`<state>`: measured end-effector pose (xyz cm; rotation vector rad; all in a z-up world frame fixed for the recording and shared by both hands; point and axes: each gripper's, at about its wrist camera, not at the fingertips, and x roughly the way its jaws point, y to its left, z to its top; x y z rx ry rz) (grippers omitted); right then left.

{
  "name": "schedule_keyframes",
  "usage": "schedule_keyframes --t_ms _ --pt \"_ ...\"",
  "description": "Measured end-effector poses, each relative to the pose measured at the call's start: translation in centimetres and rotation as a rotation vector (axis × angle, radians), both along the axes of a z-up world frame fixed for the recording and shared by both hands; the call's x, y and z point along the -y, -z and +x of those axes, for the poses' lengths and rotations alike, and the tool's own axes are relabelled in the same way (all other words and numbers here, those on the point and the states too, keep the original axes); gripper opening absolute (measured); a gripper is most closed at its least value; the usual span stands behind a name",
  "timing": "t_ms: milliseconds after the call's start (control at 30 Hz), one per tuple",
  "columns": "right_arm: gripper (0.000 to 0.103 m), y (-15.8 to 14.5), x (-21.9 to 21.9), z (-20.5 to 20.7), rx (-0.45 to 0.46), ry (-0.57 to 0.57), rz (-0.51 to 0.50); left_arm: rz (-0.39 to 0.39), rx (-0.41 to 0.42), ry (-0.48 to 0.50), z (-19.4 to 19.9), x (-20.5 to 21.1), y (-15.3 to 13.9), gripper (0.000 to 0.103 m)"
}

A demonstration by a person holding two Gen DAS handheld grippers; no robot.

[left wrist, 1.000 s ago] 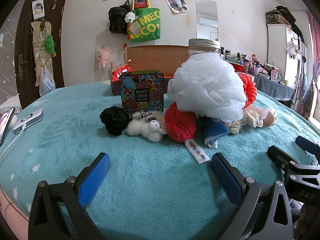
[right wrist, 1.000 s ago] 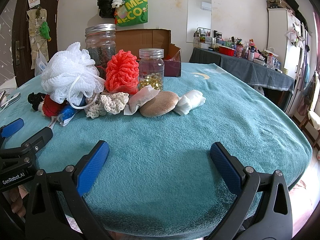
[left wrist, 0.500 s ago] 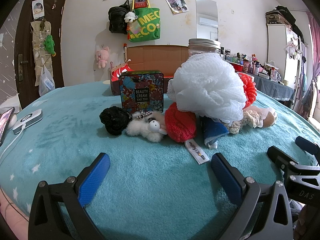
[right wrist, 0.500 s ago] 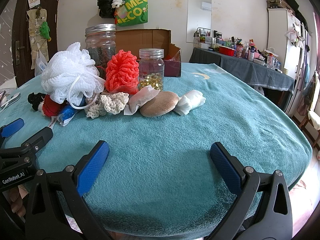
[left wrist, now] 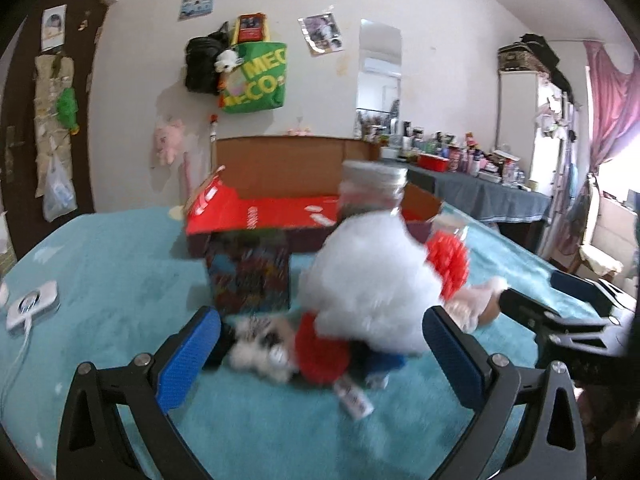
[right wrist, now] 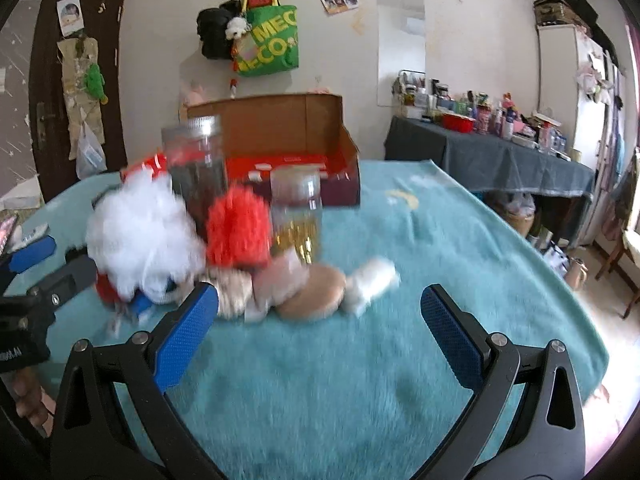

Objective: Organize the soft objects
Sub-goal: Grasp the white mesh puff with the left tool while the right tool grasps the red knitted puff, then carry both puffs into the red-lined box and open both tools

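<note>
Your left gripper [left wrist: 320,344] has its fingers wide apart and empty, low over the blanket [left wrist: 120,280], with the white toy [left wrist: 260,354] and red ball [left wrist: 322,354] lying between them, in front of the puff [left wrist: 368,280]. Your right gripper [right wrist: 318,320] is likewise spread and empty, the tan pad [right wrist: 312,292] just right of the puff [right wrist: 140,236]. Both views blur. Risk: closing here may pinch two items together, or nudge the puff into the jar [right wrist: 196,172] behind it.
</note>
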<state>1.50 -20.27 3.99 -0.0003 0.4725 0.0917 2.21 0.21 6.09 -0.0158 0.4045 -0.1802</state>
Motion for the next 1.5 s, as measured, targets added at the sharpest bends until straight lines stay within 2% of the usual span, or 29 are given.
schedule_keyframes --t_ms 167,433,500,533,600,633,667,733,933,1200,1500 --pt "0.103 -1.9 0.7 3.1 -0.029 -0.095 0.054 0.03 -0.008 0.075 1.8 1.1 -1.7 0.103" --pt "0.102 -2.1 0.6 8.4 -0.186 -0.308 0.184 0.0 -0.127 0.144 4.6 1.7 -0.8 0.103" --pt "0.094 -1.8 -0.1 8.6 -0.204 -0.332 0.181 -0.007 -0.147 0.165 4.9 1.6 -0.5 0.096" --pt "0.086 -1.7 -0.5 8.7 -0.21 -0.343 0.167 -0.005 -0.156 0.177 5.0 1.7 -0.4 0.092" --pt "0.07 -1.3 -1.2 8.8 -0.222 -0.358 0.144 -0.002 -0.173 0.197 5.0 1.9 -0.1 0.076" --pt "0.05 -1.0 -1.4 8.5 -0.231 -0.37 0.14 -0.004 -0.18 0.207 4.9 2.0 0.1 0.07" --pt "0.037 -0.7 -1.7 8.5 -0.246 -0.391 0.146 -0.006 -0.183 0.212 4.8 2.1 0.1 0.067" --pt "0.034 -0.5 -1.7 8.3 -0.25 -0.4 0.159 -0.023 -0.178 0.217 4.4 2.0 0.0 0.056" --pt "0.031 -1.5 -1.7 6.3 -0.171 -0.388 0.138 -0.032 -0.169 0.219 4.0 1.7 -0.7 0.044" --pt "0.031 -3.3 -0.7 4.7 -0.131 -0.377 0.158 -0.047 -0.166 0.207 3.1 0.3 -2.2 0.041" --pt "0.031 -5.0 0.7 3.4 -0.089 -0.362 0.166 -0.043 -0.121 0.17 2.4 -1.8 -5.1 0.04"
